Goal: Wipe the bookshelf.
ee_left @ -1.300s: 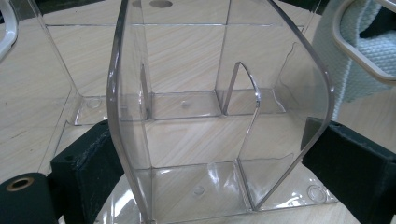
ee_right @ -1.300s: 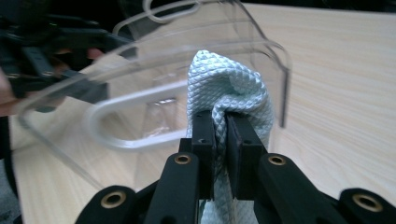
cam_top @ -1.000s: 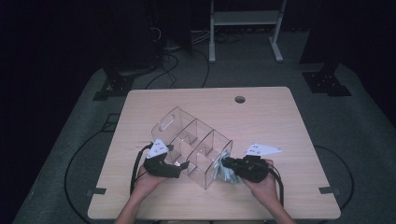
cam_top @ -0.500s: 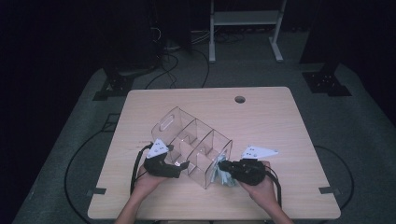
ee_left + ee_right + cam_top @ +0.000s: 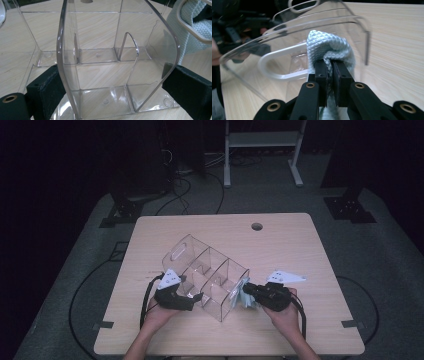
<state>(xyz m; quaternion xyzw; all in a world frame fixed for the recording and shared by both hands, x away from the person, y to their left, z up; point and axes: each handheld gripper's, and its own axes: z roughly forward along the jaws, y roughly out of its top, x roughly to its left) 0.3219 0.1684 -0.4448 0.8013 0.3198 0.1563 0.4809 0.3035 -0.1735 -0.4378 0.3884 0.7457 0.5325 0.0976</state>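
Observation:
A clear plastic organizer (image 5: 210,270) with several compartments stands tilted on the wooden table (image 5: 280,245). My left gripper (image 5: 194,297) reaches in from the near left. In the left gripper view its jaws (image 5: 111,75) straddle the organizer (image 5: 105,65), with a pad against each outer wall. My right gripper (image 5: 252,292) is at the organizer's near right end, shut on a pale mint knitted cloth (image 5: 243,298). In the right gripper view the cloth (image 5: 329,45) bulges above the pinched pads (image 5: 330,65), right against the end wall with the handle slot (image 5: 282,65). The cloth (image 5: 182,37) also shows through that wall.
A round cable hole (image 5: 257,226) sits near the table's far edge. Bare tabletop lies beyond and to both sides of the organizer. Cables loop from both grippers off the near edge. Dark floor, stand feet (image 5: 350,207) and a white frame (image 5: 260,150) lie behind the table.
The right gripper with the cloth has shifted slightly at the organizer's end wall. The left gripper and the organizer have stayed put.

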